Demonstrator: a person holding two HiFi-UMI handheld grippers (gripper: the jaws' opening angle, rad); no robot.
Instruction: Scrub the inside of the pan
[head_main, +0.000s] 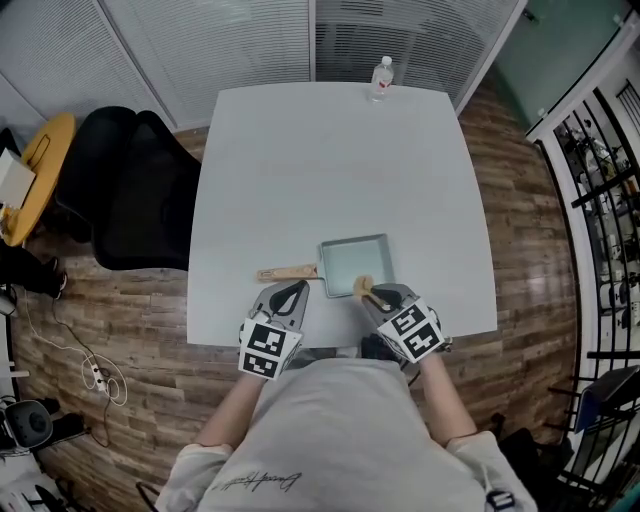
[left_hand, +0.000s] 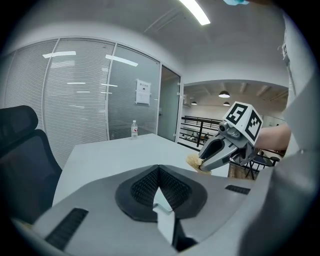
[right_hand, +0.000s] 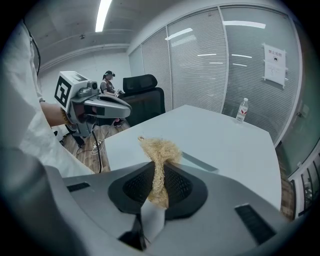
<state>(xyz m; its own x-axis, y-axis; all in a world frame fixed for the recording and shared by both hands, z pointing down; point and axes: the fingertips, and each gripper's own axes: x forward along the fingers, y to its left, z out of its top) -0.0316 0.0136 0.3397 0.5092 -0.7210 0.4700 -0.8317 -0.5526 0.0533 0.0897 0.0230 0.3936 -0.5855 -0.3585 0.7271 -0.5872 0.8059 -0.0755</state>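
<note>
A square grey pan (head_main: 357, 262) with a wooden handle (head_main: 286, 272) lies on the white table (head_main: 330, 170), near its front edge. My right gripper (head_main: 372, 293) is shut on a tan fibre scrubber (head_main: 362, 287) that hangs over the pan's near rim; in the right gripper view the scrubber (right_hand: 159, 156) is pinched between the dark pads, with the pan's rim (right_hand: 200, 162) just beyond. My left gripper (head_main: 293, 293) is shut and empty, just this side of the wooden handle. In the left gripper view its pads (left_hand: 172, 194) meet, and the right gripper (left_hand: 204, 162) with the scrubber (left_hand: 195, 161) shows ahead.
A clear water bottle (head_main: 381, 78) stands at the table's far edge. A black office chair (head_main: 130, 190) is at the left of the table, with a yellow stool (head_main: 38, 160) beyond it. Cables lie on the wooden floor (head_main: 100, 380). A black railing (head_main: 600, 200) runs along the right.
</note>
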